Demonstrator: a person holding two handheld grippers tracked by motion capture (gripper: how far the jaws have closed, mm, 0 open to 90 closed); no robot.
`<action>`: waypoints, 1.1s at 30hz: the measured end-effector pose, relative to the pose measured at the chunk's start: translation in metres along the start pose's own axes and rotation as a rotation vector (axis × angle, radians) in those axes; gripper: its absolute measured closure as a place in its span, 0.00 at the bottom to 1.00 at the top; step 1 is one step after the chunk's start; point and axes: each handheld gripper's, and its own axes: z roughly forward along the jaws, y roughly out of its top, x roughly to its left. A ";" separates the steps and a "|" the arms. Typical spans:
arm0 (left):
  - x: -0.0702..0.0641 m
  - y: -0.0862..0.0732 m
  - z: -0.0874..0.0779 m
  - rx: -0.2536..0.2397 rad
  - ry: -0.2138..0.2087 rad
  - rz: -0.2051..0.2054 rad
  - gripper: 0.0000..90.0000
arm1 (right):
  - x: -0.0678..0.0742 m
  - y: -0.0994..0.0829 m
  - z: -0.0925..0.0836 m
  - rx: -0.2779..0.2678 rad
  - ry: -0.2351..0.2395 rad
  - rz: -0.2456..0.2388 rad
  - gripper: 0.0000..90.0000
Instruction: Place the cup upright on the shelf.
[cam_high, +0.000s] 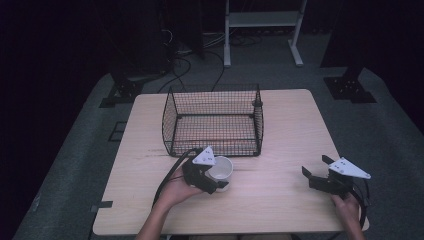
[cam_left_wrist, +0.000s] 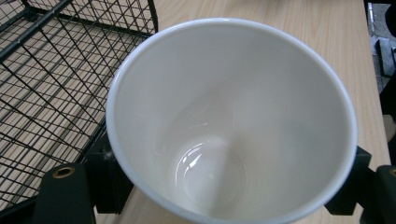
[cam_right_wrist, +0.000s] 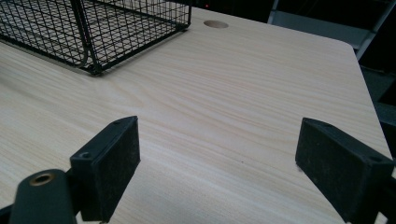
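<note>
Dim room, pale wood counter (cam_high: 280, 130): left tool (cam_high: 216, 184) clamps white cup (cam_high: 220, 169) beside wire basket (cam_high: 212, 121), likely for loading; right tool (cam_high: 316, 171) rests spread, empty.

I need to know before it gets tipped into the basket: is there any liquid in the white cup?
No. The left gripper view looks straight into the white cup, and its glossy bottom is bare and dry.

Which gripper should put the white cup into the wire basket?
Left. The left gripper already has its jaws on either side of the white cup, right beside the wire basket; the right gripper is open and farther off.
</note>
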 end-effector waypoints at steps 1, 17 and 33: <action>0.000 0.001 -0.001 -0.005 -0.001 -0.001 0.23 | 0.000 0.000 0.000 0.001 0.000 0.000 0.15; 0.006 0.012 -0.009 -0.005 -0.015 0.011 0.23 | 0.000 0.000 0.000 -0.001 0.003 0.002 0.15; 0.017 0.028 -0.017 0.003 -0.030 0.026 0.23 | 0.000 0.000 0.000 0.000 0.001 0.000 0.15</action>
